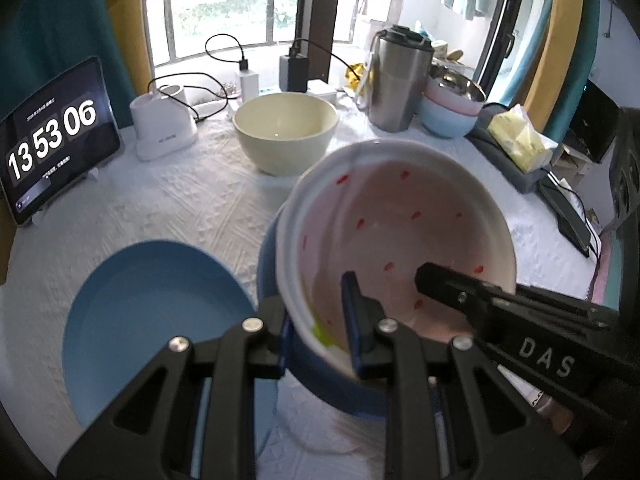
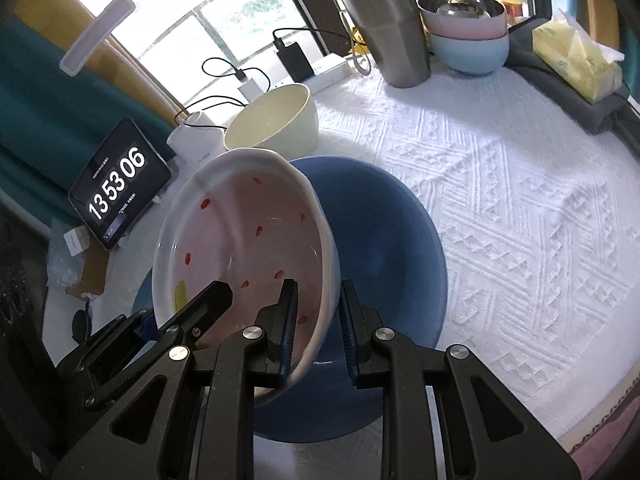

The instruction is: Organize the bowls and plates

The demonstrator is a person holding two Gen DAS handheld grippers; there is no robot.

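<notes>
I see a table (image 2: 500,200) covered with a white textured cloth. A light blue plate (image 1: 140,320) and a darker blue bowl (image 2: 384,240) rest near me. Farther back sit a cream bowl (image 1: 285,130), a steel tumbler (image 1: 396,84), stacked pastel bowls (image 1: 450,118) topped by a metal one, a tissue pack (image 1: 520,142) on dark folded fabric, a tablet clock (image 1: 52,136) on its stand, and a white lamp base (image 1: 162,128).
</notes>
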